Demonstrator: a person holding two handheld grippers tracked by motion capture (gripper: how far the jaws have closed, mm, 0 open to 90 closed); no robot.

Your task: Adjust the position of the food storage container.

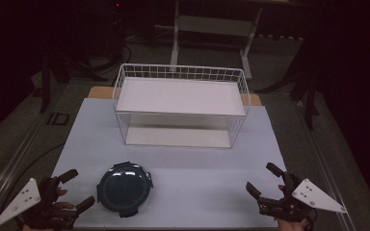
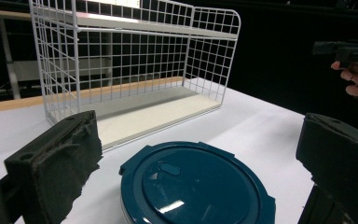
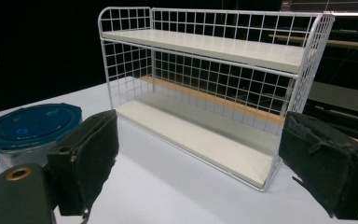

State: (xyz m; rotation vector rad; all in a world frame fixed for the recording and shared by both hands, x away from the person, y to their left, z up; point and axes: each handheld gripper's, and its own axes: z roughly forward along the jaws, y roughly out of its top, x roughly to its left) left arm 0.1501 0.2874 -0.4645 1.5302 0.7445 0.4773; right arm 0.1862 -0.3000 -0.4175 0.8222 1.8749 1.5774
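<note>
Wire rack (image 1: 180,103) stands at the table's (image 1: 212,163) far side, both shelves bare. Teal-lidded container (image 1: 124,188) sits front-left, just beside my left gripper (image 1: 72,190), jaws spread. Right gripper (image 1: 265,182) also spread, holding nothing. Risk: the smooth round lid slips from the pads, or snags the rack wire.

A round food container (image 1: 124,188) had a dark teal lid with matching teal clips and a clear base that showed pale beneath it. The two-tier wire shelf rack (image 1: 181,104) was white, its sides and back a grid of small squares, its two shelf boards off-white. The table (image 1: 183,159) had a plain pale lilac-white top with a light wood strip along its far edge. Both grippers (image 1: 74,188) (image 1: 265,177) were black, each topped with a light grey triangular plate dotted with small holes.
</note>
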